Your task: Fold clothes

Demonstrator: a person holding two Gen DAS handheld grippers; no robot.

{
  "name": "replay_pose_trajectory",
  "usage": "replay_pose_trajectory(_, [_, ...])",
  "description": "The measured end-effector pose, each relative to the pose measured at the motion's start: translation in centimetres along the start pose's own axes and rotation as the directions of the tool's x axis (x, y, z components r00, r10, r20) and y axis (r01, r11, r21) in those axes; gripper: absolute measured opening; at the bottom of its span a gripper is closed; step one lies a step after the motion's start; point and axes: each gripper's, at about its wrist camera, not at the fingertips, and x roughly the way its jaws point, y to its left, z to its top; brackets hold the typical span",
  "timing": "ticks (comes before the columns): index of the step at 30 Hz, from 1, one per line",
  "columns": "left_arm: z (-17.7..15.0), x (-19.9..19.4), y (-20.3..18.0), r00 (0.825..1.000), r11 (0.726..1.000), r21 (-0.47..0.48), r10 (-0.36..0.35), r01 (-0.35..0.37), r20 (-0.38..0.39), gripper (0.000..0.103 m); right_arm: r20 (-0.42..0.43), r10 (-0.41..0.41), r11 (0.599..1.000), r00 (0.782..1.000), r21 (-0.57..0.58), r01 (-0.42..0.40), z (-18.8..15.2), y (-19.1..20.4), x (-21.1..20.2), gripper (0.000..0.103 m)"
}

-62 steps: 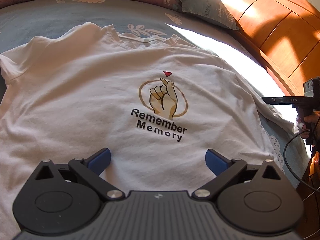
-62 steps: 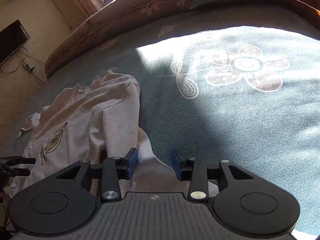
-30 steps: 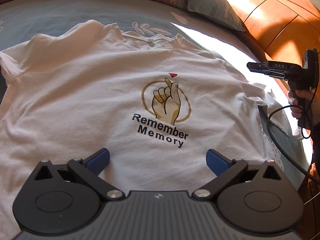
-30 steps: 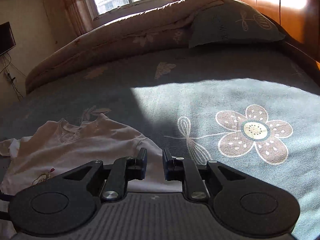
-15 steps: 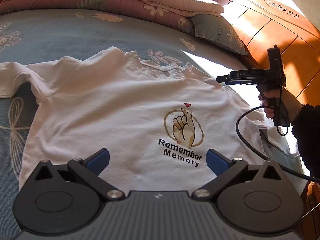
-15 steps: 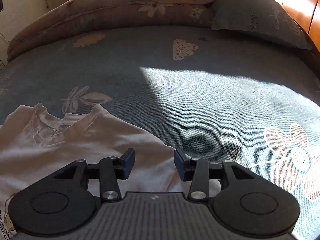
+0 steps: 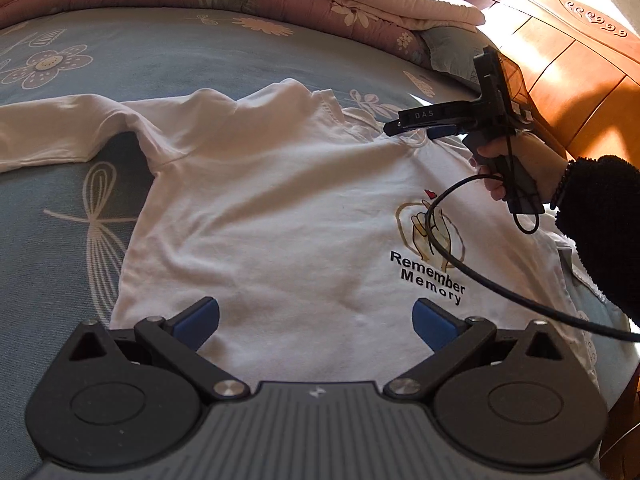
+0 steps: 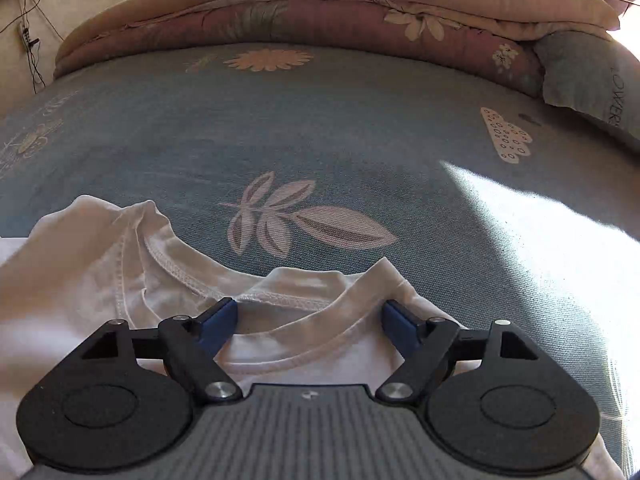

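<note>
A white long-sleeved T-shirt [image 7: 280,216] with a "Remember Memory" print [image 7: 430,276] lies face up on the blue flowered bedsheet [image 7: 120,64]. Its left sleeve [image 7: 48,132] stretches out to the left. My left gripper [image 7: 316,320] hovers open over the shirt's lower part, nothing between its blue pads. In the left wrist view, a hand holds my right gripper [image 7: 420,130] over the neckline. In the right wrist view, that gripper [image 8: 310,322] has its jaws opening wide, the collar [image 8: 280,300] lying between the blue pads [image 8: 218,322], which do not press it.
A folded pink floral quilt [image 8: 320,8] and a grey-blue pillow [image 8: 592,80] lie along the far side of the bed. A wooden headboard [image 7: 568,60] stands at the right. A black cable [image 7: 480,272] trails from the right gripper across the shirt's print.
My right gripper swept from the shirt's right edge to the neckline and spread its jaws wide. The left gripper shifted so the shirt's left sleeve came into view; it stayed open.
</note>
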Motion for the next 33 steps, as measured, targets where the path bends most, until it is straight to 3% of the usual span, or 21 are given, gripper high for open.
replay_pose_trajectory(1, [0.0, -0.1, 0.2, 1.000, 1.000, -0.003, 0.004, -0.004, 0.002, 0.102, -0.009, -0.003, 1.000, 1.000, 0.005, 0.003, 0.4, 0.0, 0.1, 0.098])
replay_pose_trajectory(4, [-0.1, -0.7, 0.7, 1.000, 1.000, -0.020, -0.015, 0.016, 0.026, 0.102, -0.026, 0.018, 0.999, 1.000, 0.034, -0.017, 1.2, -0.4, -0.4, 0.096])
replay_pose_trajectory(8, [-0.2, -1.1, 1.3, 0.999, 0.999, -0.029, -0.025, 0.027, 0.046, 0.102, 0.011, 0.106, 0.991, 0.994, 0.076, -0.106, -0.2, -1.8, -6.3, 0.098])
replay_pose_trajectory(13, [-0.6, -1.0, 1.1, 0.999, 0.999, -0.016, -0.031, 0.032, 0.044, 0.102, -0.027, 0.117, 0.987, 0.993, 0.116, -0.113, -6.3, -3.2, -12.9, 0.103])
replay_pose_trajectory(18, [-0.8, -0.6, -0.2, 0.999, 0.999, 0.019, -0.030, 0.030, 0.018, 0.102, -0.039, 0.085, 0.973, 0.996, 0.220, -0.075, -13.4, -4.1, -13.0, 0.103])
replay_pose_trajectory(22, [-0.8, -0.7, -1.3, 1.000, 0.999, 0.038, -0.026, 0.026, 0.004, 0.102, 0.073, 0.028, 0.969, 0.997, 0.241, -0.045, -12.7, -5.3, -10.7, 0.103])
replay_pose_trajectory(26, [-0.9, -1.3, -2.3, 1.000, 0.999, 0.048, -0.021, 0.021, -0.003, 0.102, 0.067, 0.043, 0.949, 0.997, 0.309, -0.062, -10.2, -6.3, -9.4, 0.103])
replay_pose_trajectory(30, [-1.2, -1.9, -3.2, 1.000, 0.997, 0.076, -0.022, 0.023, -0.006, 0.102, 0.101, 0.087, 0.935, 0.991, 0.334, -0.116, -11.6, -6.0, -13.3, 0.103])
replay_pose_trajectory(33, [-1.4, -2.0, -4.1, 1.000, 0.994, 0.102, -0.025, 0.027, -0.020, 0.102, 0.146, 0.058, 0.936, 0.988, 0.336, -0.104, -15.2, -6.4, -18.6, 0.103])
